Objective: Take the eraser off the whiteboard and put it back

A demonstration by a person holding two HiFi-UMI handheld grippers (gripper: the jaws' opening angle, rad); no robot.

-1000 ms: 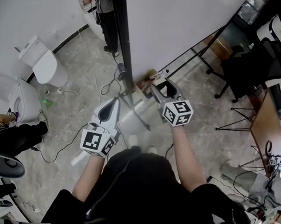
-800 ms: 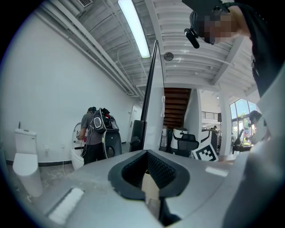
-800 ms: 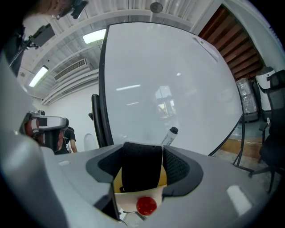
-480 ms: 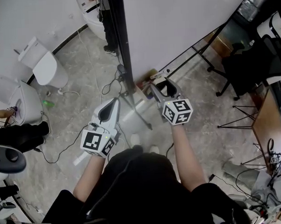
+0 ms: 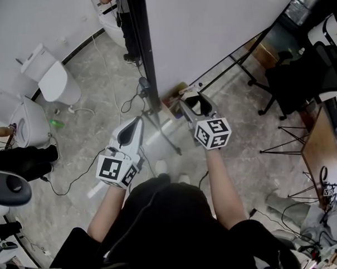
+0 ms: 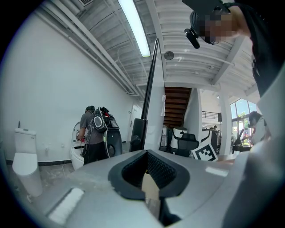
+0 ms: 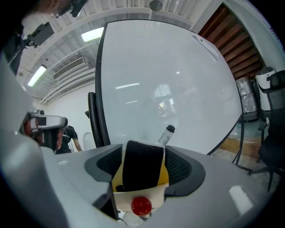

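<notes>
The black eraser (image 7: pixel 142 167) stands upright in a yellowish holder with a red magnet (image 7: pixel 141 205) at the foot of the whiteboard (image 7: pixel 169 80). My right gripper (image 7: pixel 143 153) is around the eraser. Its jaws have just been opening, a gap shows beside the eraser, and the pads do not press it. A marker (image 7: pixel 166 134) leans on the board behind it. In the head view the right gripper (image 5: pixel 195 99) reaches to the board's lower edge (image 5: pixel 219 28). My left gripper (image 5: pixel 135 122) hangs to its left, shut and holding nothing.
The board's black post (image 5: pixel 148 59) and its stand legs run between the grippers. Two white toilets (image 5: pixel 52 80) stand at the left, and a person (image 5: pixel 127 21) is behind the board. Black chairs (image 5: pixel 305 80) and a desk are at the right. Cables lie on the floor.
Both grippers keep their places; any widening of the right jaws is too small to see in the head view.
</notes>
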